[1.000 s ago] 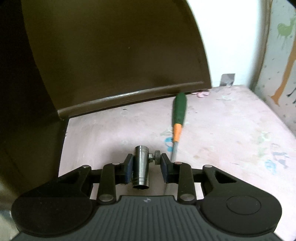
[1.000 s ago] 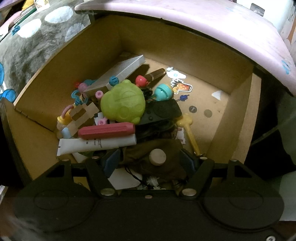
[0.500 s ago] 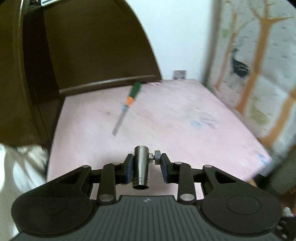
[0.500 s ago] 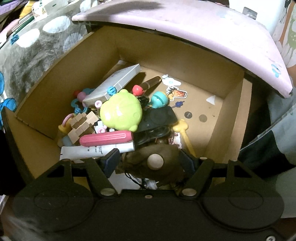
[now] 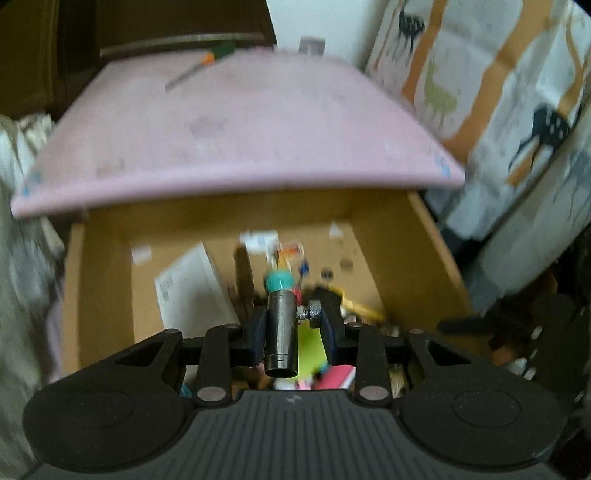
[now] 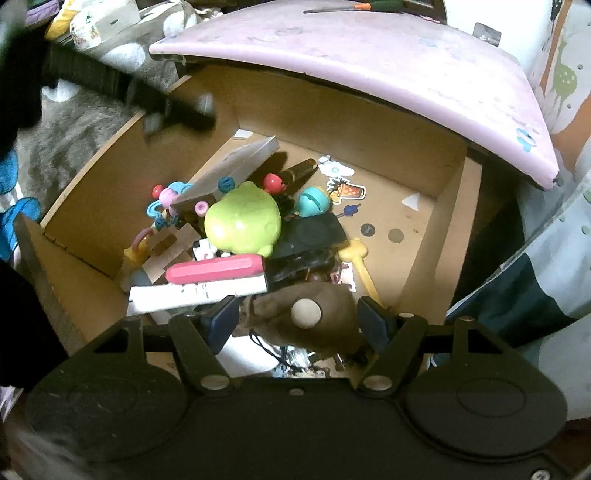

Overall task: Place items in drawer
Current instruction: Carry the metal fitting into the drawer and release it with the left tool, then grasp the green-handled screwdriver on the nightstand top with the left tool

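Left tool (image 5: 293,325) clenched on a metal cylinder (image 5: 282,334) — open drawer (image 5: 436,266) ahead and below. Right tool (image 6: 297,319) released — brown pouch (image 6: 306,314) between its fingers.

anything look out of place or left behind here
Yes: a green-handled screwdriver lies alone on the pink tabletop, outside the open wooden drawer, whose contents sit in a jumbled heap. The left gripper holds a dark metal cylinder.
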A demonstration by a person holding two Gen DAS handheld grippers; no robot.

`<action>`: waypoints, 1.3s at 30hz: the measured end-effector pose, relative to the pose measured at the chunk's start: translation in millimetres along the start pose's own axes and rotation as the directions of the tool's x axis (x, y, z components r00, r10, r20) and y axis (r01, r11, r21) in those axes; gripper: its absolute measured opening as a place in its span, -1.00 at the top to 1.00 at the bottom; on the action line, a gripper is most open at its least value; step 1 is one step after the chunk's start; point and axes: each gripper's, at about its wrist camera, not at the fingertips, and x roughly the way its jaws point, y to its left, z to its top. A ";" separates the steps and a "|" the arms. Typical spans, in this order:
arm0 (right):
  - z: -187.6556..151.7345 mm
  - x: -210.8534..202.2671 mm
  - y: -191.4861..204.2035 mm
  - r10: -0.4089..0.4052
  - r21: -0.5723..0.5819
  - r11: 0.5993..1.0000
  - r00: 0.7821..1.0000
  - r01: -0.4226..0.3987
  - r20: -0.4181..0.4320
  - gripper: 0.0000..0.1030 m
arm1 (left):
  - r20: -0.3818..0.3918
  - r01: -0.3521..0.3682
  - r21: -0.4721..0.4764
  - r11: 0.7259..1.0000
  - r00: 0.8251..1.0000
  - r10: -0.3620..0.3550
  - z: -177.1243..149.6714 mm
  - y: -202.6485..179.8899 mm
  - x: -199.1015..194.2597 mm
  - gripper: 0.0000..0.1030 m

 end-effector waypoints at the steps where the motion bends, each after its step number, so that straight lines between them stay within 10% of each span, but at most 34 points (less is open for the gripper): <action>1: -2.8 -1.7 -1.7 -0.002 0.003 1.000 1.000 0.002 0.000 -0.40 | -0.011 0.001 -0.002 1.000 1.000 -0.001 -6.3 -3.0 3.2 0.44; 13: -11.5 -10.3 -1.4 -0.004 -0.013 1.000 1.000 0.004 0.000 -0.40 | -0.063 -0.068 -0.031 0.997 0.996 0.066 -37.6 -21.0 31.0 0.42; 16: -12.9 -11.7 -0.6 -0.004 -0.017 1.000 1.000 0.004 0.001 -0.40 | -0.058 -0.094 -0.020 0.995 0.994 0.093 -38.0 -24.0 29.6 -0.32; 39: -11.0 -16.0 5.1 0.015 -0.026 1.000 1.000 -0.015 0.018 -0.39 | 0.061 -0.061 -0.015 0.998 0.996 0.062 -6.6 -14.1 -32.0 -0.32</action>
